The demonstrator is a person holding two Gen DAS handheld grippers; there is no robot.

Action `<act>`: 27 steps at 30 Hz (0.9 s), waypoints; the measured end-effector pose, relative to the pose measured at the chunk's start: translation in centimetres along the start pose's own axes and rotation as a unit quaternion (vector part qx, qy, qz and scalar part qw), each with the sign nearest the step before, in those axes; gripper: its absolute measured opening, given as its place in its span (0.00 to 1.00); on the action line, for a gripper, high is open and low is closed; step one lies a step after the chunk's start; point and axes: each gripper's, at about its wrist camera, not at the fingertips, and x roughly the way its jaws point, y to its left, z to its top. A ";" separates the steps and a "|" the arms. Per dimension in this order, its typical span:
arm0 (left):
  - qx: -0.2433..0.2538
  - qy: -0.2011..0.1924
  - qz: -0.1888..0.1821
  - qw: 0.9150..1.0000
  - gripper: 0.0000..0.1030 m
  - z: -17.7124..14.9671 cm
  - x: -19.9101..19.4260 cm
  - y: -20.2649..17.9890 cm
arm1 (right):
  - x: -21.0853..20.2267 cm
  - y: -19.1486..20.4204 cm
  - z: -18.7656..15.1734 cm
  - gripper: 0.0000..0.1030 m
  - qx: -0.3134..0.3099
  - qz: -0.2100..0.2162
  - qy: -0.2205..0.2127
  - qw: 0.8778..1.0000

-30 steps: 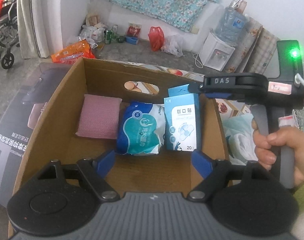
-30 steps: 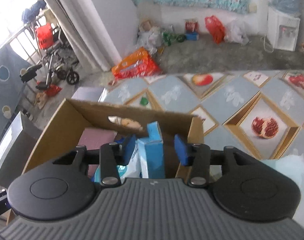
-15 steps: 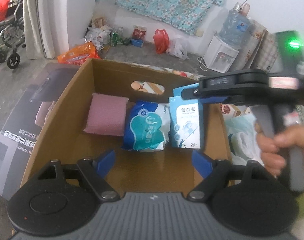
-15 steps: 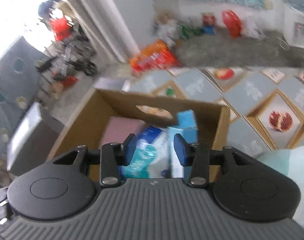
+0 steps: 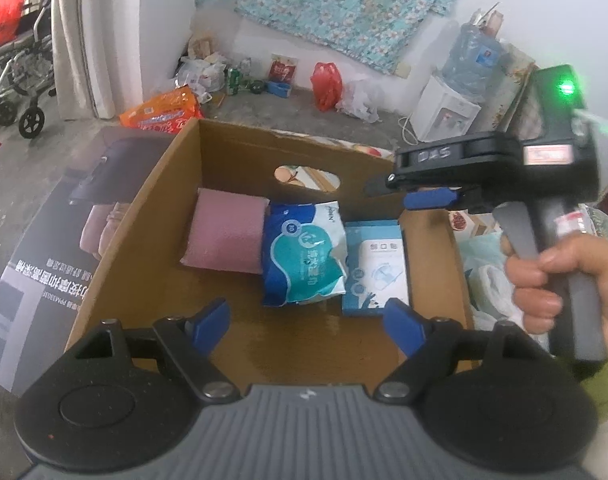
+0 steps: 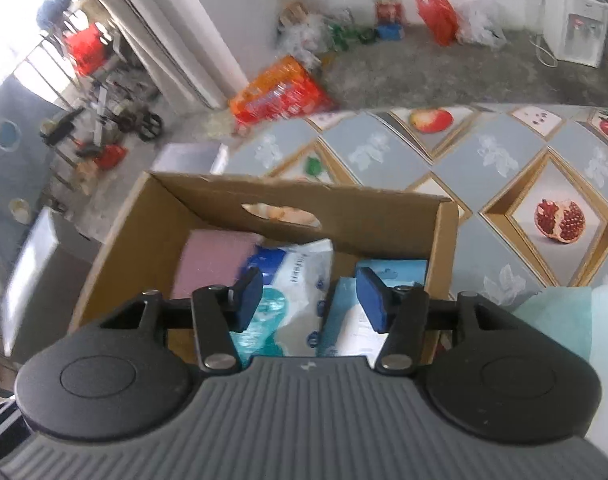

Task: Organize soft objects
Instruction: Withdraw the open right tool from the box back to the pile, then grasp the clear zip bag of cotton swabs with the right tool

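An open cardboard box (image 5: 152, 200) holds a pink pad (image 5: 224, 232), a blue-and-white wet wipes pack (image 5: 302, 256) and a light blue plaster box (image 5: 374, 268), side by side. The plaster box lies flat at the right wall. My left gripper (image 5: 308, 324) hovers open over the box's near floor, holding nothing. My right gripper (image 5: 430, 199), held by a hand (image 5: 564, 280), hangs above the box's right rim. In the right wrist view its jaws (image 6: 312, 298) are opening, with nothing pressed between them; the wipes pack (image 6: 296, 276) and plaster box (image 6: 392, 270) lie below.
The cardboard box stands on a tablecloth (image 6: 504, 160) with fruit pictures. A pale teal soft bundle (image 5: 488, 276) lies right of the box. A dark printed carton (image 5: 44, 248) lies on its left. Beyond are floor clutter, an orange pack (image 5: 160, 110) and a water dispenser (image 5: 444, 116).
The plaster box stood upright between the right gripper's jaws; now it lies flat on the box floor. The right gripper has let go, widened its jaws and lifted slightly. The left gripper stayed put.
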 end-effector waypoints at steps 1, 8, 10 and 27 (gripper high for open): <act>0.004 -0.003 -0.001 1.000 0.83 -0.1 -0.3 -0.2 | -1.0 -0.2 -0.1 0.52 0.005 0.015 -0.008 1.000; 0.066 -0.038 -0.032 0.997 0.85 -2.2 -4.1 -3.7 | -10.5 -2.6 -3.2 0.68 0.010 0.096 -0.059 0.994; 0.089 -0.051 -0.055 0.993 0.88 -3.3 -5.6 -5.3 | -14.5 -4.1 -5.2 0.73 0.005 0.103 -0.086 0.991; 0.233 -0.047 -0.167 0.957 0.96 -9.9 -6.7 -21.2 | -33.5 -22.1 -21.1 0.81 0.113 0.029 -0.193 0.974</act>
